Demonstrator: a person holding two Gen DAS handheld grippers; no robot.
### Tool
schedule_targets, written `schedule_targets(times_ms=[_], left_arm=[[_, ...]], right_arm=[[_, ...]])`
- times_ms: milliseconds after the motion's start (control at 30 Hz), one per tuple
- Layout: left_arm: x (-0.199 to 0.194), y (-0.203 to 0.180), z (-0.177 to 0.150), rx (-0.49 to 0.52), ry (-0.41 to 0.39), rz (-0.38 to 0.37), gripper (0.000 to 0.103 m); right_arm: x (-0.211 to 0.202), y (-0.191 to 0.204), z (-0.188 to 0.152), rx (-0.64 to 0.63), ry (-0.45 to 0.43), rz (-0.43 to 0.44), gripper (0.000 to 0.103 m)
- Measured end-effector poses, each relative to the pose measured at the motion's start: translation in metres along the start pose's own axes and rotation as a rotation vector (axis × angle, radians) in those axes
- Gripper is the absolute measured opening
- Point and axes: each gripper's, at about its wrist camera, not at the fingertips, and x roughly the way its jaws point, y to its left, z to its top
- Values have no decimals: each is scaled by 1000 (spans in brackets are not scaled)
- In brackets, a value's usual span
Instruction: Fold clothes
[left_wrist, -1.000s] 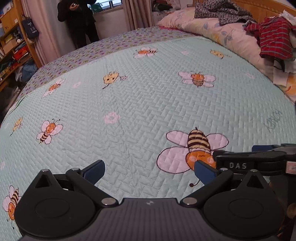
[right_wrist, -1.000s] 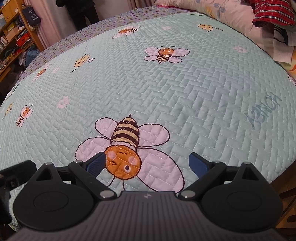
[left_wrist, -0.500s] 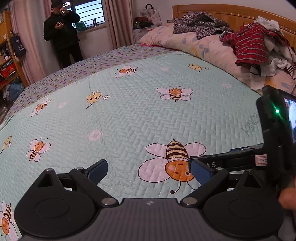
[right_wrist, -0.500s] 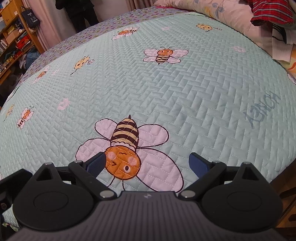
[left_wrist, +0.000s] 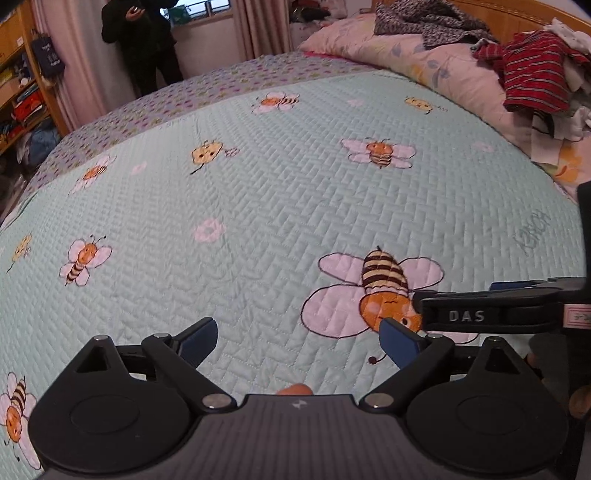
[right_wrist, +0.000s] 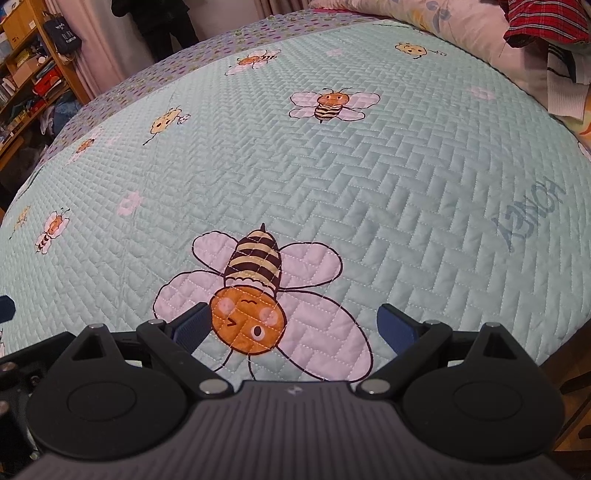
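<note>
Your left gripper (left_wrist: 297, 334) hangs over the pale green quilted bedspread printed with bees (left_wrist: 280, 206). Its blue-padded jaws have just been narrowing slightly yet stand wide apart, with only quilt showing between them. Your right gripper (right_wrist: 291, 325) hovers just beside it over the large orange-faced bee with pink wings (right_wrist: 255, 295), jaws equally wide and holding nothing. The clothes you are to fold lie well apart from both grippers, heaped at the head of the bed: a red striped garment (left_wrist: 532, 77) on the pink floral pillow (left_wrist: 424, 62), and a dark speckled garment (left_wrist: 424, 18) beyond it. A person in black (left_wrist: 144, 40) stands by the window.
</note>
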Motion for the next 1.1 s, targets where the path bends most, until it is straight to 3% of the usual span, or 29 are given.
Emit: schedule_targets(times_ms=[533,1100], left_arm=[[17,13,-2,-61,85,12,95],[24,15,-2,-73,120,12,95]], right_arm=[[4,6,-1,-19,12,-9,96],[2,2,0,-15,1,-27,96]])
